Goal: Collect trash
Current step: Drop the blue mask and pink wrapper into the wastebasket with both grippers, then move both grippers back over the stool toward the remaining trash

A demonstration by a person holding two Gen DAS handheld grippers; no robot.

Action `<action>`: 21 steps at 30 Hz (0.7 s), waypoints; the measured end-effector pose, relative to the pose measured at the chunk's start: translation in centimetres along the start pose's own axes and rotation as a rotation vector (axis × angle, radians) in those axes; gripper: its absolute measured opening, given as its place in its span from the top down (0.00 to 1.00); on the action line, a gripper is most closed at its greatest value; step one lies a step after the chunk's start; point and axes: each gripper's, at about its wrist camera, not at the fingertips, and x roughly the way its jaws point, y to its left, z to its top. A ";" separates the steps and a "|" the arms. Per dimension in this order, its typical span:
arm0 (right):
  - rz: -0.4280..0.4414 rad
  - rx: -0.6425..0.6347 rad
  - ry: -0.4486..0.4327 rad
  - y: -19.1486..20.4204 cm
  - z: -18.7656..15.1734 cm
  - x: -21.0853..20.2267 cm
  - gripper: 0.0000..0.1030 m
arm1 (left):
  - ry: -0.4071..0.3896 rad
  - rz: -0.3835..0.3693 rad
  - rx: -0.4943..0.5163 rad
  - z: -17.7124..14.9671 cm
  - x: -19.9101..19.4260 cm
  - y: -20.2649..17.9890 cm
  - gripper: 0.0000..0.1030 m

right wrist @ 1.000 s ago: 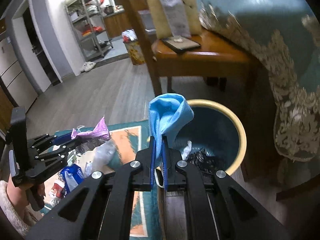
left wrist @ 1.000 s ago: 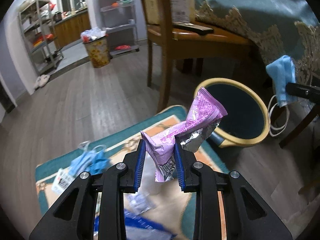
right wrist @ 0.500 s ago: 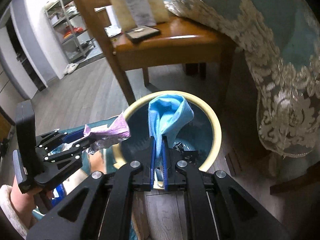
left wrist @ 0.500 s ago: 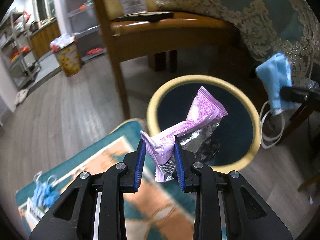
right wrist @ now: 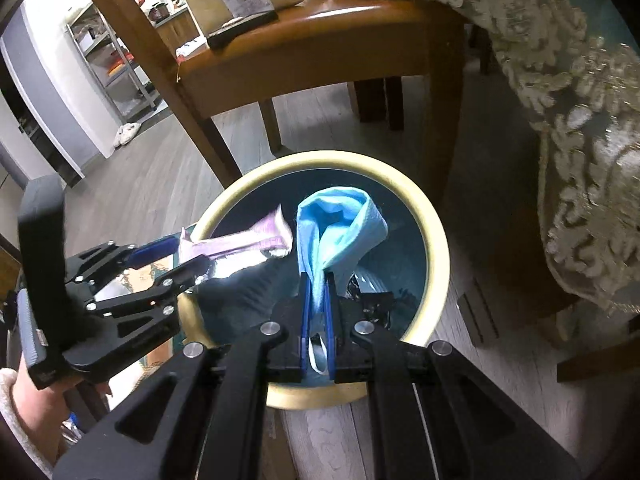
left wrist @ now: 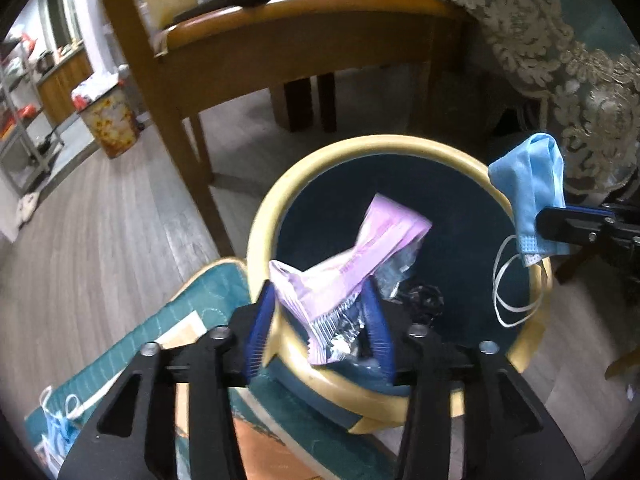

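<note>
A round bin with a yellow rim (left wrist: 360, 148) and dark teal inside stands on the floor; it also shows in the right wrist view (right wrist: 434, 240). My left gripper (left wrist: 320, 312) sits over its near rim, jaws spread wider than before, with a purple foil wrapper (left wrist: 360, 260) still between them; the wrapper looks blurred. The wrapper also shows in the right wrist view (right wrist: 240, 240). My right gripper (right wrist: 316, 284) is shut on a blue face mask (right wrist: 336, 232) above the bin's opening. The mask (left wrist: 532, 184) hangs at the bin's right rim in the left wrist view.
A wooden chair (left wrist: 304, 36) stands just behind the bin, a lace-edged teal tablecloth (left wrist: 568, 52) hangs to the right. A teal and orange mat (left wrist: 192, 340) lies left of the bin, with another blue mask (left wrist: 56, 428) on it. A flowered bin (left wrist: 108, 120) stands far left.
Both grippers have moved over the bin's opening. The left jaws have spread apart and the purple wrapper has gone loose between them. The right gripper still clamps the mask.
</note>
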 end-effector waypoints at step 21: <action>-0.026 0.013 -0.098 3.0 1.6 -4.3 0.32 | -0.060 0.056 -0.112 -4.2 -10.4 5.7 0.27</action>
